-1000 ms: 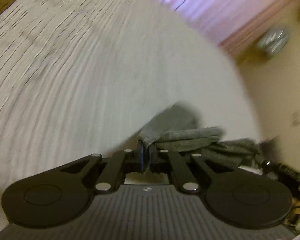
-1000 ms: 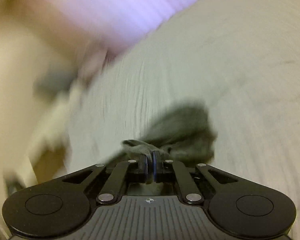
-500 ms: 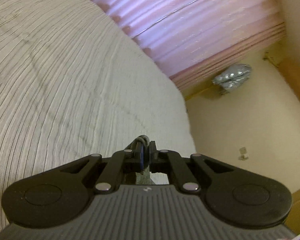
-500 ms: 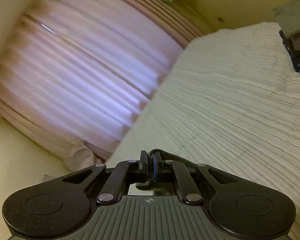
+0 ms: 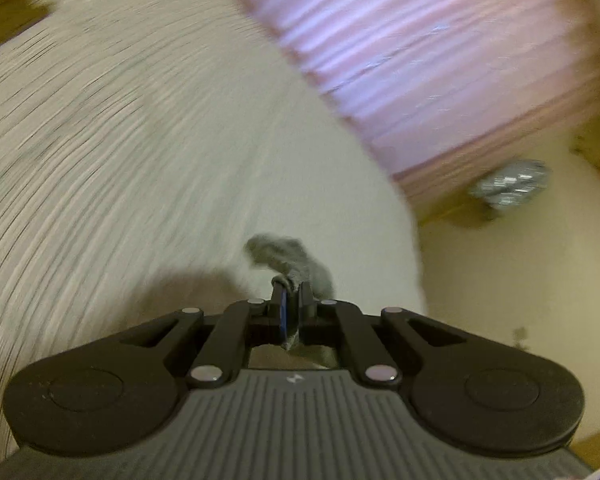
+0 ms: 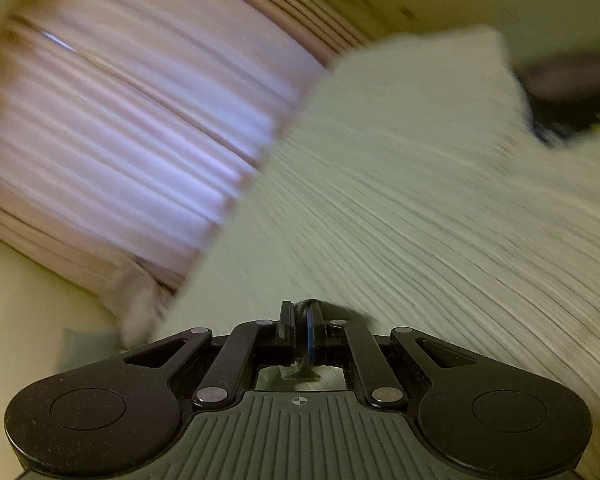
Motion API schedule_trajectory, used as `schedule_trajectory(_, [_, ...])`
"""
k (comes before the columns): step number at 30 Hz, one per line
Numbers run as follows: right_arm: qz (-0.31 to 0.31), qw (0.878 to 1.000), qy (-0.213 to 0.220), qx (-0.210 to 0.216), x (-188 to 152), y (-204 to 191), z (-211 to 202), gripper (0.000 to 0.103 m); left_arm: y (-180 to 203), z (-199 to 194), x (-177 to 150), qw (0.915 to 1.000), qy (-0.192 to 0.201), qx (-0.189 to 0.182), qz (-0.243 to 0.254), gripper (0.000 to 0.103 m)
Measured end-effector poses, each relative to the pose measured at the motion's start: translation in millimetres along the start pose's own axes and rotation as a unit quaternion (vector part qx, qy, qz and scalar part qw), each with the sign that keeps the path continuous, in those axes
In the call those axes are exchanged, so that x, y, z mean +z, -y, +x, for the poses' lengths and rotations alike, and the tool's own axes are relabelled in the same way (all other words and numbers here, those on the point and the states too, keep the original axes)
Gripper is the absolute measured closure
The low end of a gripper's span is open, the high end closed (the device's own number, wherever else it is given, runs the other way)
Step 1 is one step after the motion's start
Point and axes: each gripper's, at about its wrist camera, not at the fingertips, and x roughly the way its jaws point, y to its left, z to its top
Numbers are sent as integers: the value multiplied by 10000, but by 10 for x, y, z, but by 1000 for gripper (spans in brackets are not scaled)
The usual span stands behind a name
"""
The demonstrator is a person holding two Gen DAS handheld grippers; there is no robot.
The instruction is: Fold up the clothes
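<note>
A grey garment sticks up in a blurred tuft from the tips of my left gripper. The jaws are opening slightly, and the cloth is still pinched between the pads. It hangs above the striped white bedspread. In the right wrist view my right gripper is shut on a dark fold of the same garment. Only a small edge of it shows past the fingers and a scrap shows below them. The rest of the garment is hidden under both grippers.
Pink pleated curtains hang beyond the bed's far edge, above a yellow floor with a silvery object. A dark pile of clothes lies at the bed's far right. An olive cloth lies at the upper left.
Both grippers have lifted the grey garment off the bed and swung. Far less cloth shows ahead of the fingers than a second ago. Both views are blurred again.
</note>
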Motion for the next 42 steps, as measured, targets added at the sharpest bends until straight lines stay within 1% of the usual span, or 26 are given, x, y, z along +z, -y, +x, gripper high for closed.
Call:
schedule_trajectory(1, [-14,9995,-224,-207,-45,165,45,99,-121,19,-144,9994,-61,325,-127,95])
schedule_trajectory(2, [-51,9971,-565,-500,-103,337,141,99,-233,36,-284,9977,-127,636,-177,94])
schedule_trajectory(4, [-132,9850,-1303,-1127,-229,688,356,96,-449,92,-568,9910,-340,1252,-325,93])
schedule_trajectory(5, [-158,9774,-1570,-1409,-290,839,454,81,-526,119,-689,9884,-449,1408,-360,93])
schedule_trajectory(6, [-189,9719,-1686,-1632,-360,975,503,69,-597,146,-804,9859,-559,1528,-385,93])
schedule_trajectory(7, [-223,9666,-1769,-1840,-433,1108,540,45,-653,169,-924,9829,-681,1671,-380,93])
schedule_trajectory(8, [-238,9638,-1785,-1967,-495,1205,553,39,-693,188,-1009,9806,-768,1765,-362,93])
schedule_trajectory(11, [-200,9618,-1900,-1959,-624,1460,542,39,-785,239,-1158,9769,-894,1910,-343,92])
schedule_trajectory(13, [-89,9620,-1937,-1924,-702,1559,542,39,-833,296,-1213,9752,-957,1973,-297,88])
schedule_trajectory(14, [-52,9626,-1913,-1920,-766,1597,547,39,-840,322,-1232,9747,-994,1985,-252,87])
schedule_trajectory(17, [-4,9653,-1764,-1927,-814,1657,511,39,-806,372,-1314,9743,-1141,1939,-91,87])
schedule_trajectory(20, [67,9663,-1618,-2000,-914,1781,413,39,-745,565,-1296,9749,-1363,1751,200,87])
schedule_trajectory(23, [186,9688,-1367,-2060,-1024,1901,180,39,-629,765,-1226,9733,-1589,1545,592,87])
schedule_trajectory(26, [206,9750,-996,-1974,-1100,1974,-61,39,-473,964,-1151,9679,-1838,1348,1056,87])
schedule_trajectory(30, [269,9799,-482,-1918,-1266,2080,-365,39,-342,1233,-1099,9572,-2134,1184,1555,87])
schedule_trajectory(34, [461,9812,-161,-1870,-1458,2164,-579,39,-279,1401,-1097,9487,-2362,998,1848,87])
schedule_trajectory(36, [516,9817,-88,-1831,-1536,2177,-637,39,-259,1482,-1104,9447,-2440,916,1993,87])
schedule_trajectory(39, [501,9842,-40,-1697,-1643,2170,-604,39,-289,1556,-1123,9459,-2393,795,2040,87])
schedule_trajectory(42, [468,9879,-102,-1474,-1713,2133,-420,39,-350,1504,-1146,9540,-2248,608,1887,87])
